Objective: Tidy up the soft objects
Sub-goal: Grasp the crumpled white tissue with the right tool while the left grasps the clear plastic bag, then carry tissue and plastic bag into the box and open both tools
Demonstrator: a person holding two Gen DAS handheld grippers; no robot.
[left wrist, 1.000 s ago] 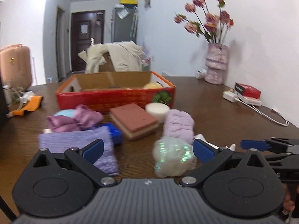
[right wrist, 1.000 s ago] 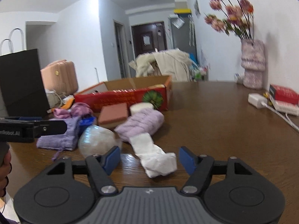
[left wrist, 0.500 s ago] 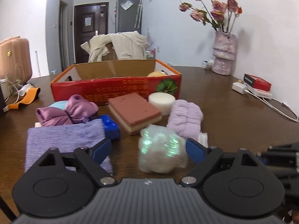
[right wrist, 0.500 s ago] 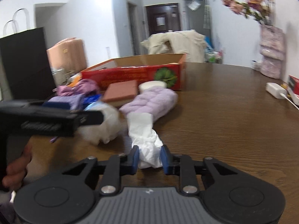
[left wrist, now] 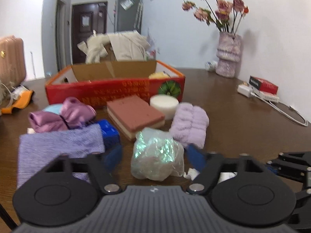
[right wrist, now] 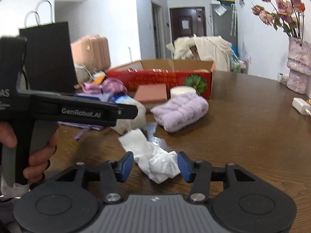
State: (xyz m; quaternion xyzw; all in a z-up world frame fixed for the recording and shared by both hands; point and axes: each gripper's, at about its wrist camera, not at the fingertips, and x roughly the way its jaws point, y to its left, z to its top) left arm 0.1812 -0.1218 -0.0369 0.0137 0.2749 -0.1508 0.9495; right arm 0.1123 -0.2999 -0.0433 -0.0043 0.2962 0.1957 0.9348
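Both tools sit low over the wooden surface [right wrist: 243, 128]. On my right tool [right wrist: 155, 164] the blue pads stand apart, flanking a crumpled white tissue [right wrist: 153, 155] that lies on the wood; I cannot tell whether they touch it. My left tool [left wrist: 153, 156] is spread wide around an iridescent plastic bundle [left wrist: 157, 153], not gripping it. Beyond lie a lilac rolled towel [left wrist: 189, 125], a brown sponge block [left wrist: 135, 115] and the red box [left wrist: 116, 91] toward the far edge.
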